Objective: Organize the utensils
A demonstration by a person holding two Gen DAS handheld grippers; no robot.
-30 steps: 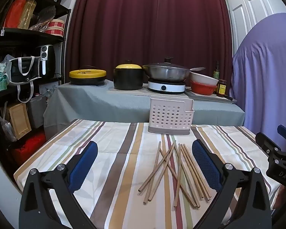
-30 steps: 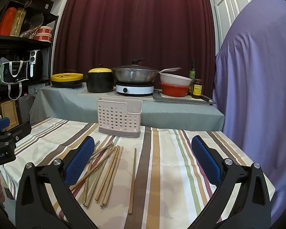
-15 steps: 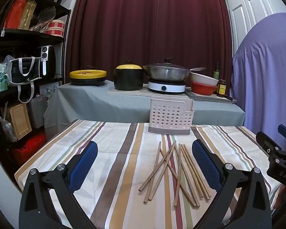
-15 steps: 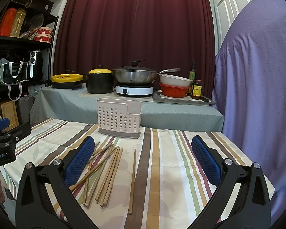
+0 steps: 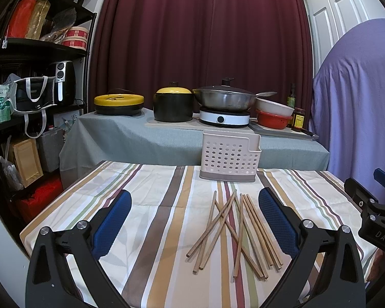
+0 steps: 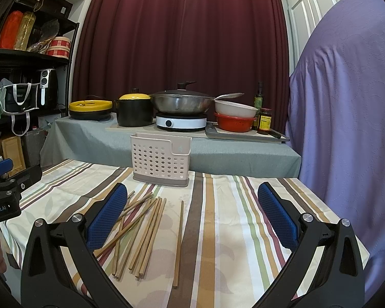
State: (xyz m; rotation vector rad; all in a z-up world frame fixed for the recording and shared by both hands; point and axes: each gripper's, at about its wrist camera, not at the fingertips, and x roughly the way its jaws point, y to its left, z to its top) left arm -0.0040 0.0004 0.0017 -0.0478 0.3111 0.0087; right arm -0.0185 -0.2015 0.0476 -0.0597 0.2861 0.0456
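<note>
Several wooden chopsticks [image 5: 233, 228] lie loose and crossed on the striped tablecloth [image 5: 154, 205]; they also show in the right wrist view [image 6: 141, 228], with one chopstick [image 6: 179, 241] lying apart to the right. A beige perforated utensil holder [image 5: 229, 157] stands upright at the table's far edge, also in the right wrist view [image 6: 160, 160]. My left gripper [image 5: 195, 220] is open and empty, above the table's near side, the chopsticks between its fingers. My right gripper [image 6: 192, 215] is open and empty, to the right of the pile.
Behind the table a grey-covered counter [image 5: 131, 133] holds a yellow-lidded pan, a black pot [image 5: 173, 105], a wok on a hob [image 5: 224, 100], bowls and bottles. A black shelf unit [image 5: 25, 77] stands at left. A purple-draped shape [image 6: 346, 102] stands at right.
</note>
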